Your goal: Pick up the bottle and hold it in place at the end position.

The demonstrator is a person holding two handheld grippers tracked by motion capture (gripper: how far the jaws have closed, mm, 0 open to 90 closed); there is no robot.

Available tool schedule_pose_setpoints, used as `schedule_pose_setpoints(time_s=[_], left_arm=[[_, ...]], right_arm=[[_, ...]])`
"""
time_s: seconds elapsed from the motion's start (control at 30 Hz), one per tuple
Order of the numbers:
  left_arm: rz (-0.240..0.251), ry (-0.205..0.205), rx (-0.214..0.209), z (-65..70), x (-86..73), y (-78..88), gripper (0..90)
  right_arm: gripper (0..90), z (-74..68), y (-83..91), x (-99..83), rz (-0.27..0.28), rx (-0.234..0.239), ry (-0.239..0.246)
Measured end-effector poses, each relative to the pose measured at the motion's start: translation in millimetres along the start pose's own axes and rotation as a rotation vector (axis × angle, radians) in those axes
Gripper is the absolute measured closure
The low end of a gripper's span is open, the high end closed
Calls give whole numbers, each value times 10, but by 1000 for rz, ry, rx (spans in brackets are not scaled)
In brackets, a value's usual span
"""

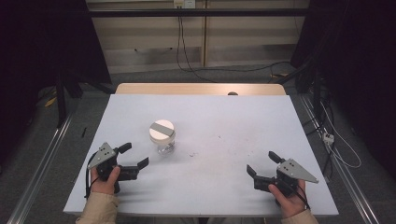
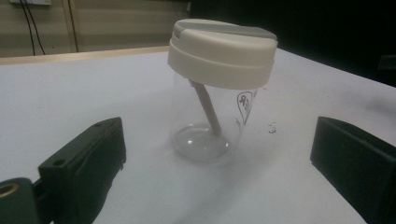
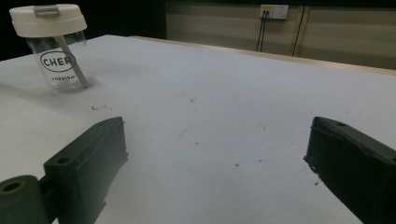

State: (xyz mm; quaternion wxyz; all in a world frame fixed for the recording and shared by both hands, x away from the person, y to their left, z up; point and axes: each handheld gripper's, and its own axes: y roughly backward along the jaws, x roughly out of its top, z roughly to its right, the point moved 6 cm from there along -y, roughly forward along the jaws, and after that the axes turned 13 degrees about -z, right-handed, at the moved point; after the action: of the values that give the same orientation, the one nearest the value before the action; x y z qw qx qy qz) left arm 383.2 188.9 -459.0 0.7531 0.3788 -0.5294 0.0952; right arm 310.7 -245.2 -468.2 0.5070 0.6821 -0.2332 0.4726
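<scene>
A clear glass cup [image 1: 163,140] with a cream lid and a grey flap stands upright left of the table's middle; a straw leans inside it. In the left gripper view the cup [image 2: 212,126] rises just ahead of the wide-apart jaws. My left gripper [image 1: 135,155] rests open at the near left, a short way from the cup. The right gripper [image 1: 262,163] sits open at the near right, nothing between its jaws. From the right gripper view the cup [image 3: 58,60] stands far off at the upper left, with black lettering on its wall.
The white table cover [image 1: 224,121] bears a few dark specks [image 1: 192,154] near the cup. A wooden edge [image 1: 201,88] runs along the far side. Cables [image 1: 187,51] hang on the wall beyond, and metal rails [image 1: 42,158] flank the table.
</scene>
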Motion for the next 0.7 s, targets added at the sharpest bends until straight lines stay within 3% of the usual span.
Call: schedule_pose_setpoints(time_s=[0.27,0.7], left_arm=[[-5,-17,2,41,22,-46,30],[12,4,34,50,106,-139,28]], right_arm=[[50,0,4,6,3,-2,6],[52,9,10,-4,0,-7,8]])
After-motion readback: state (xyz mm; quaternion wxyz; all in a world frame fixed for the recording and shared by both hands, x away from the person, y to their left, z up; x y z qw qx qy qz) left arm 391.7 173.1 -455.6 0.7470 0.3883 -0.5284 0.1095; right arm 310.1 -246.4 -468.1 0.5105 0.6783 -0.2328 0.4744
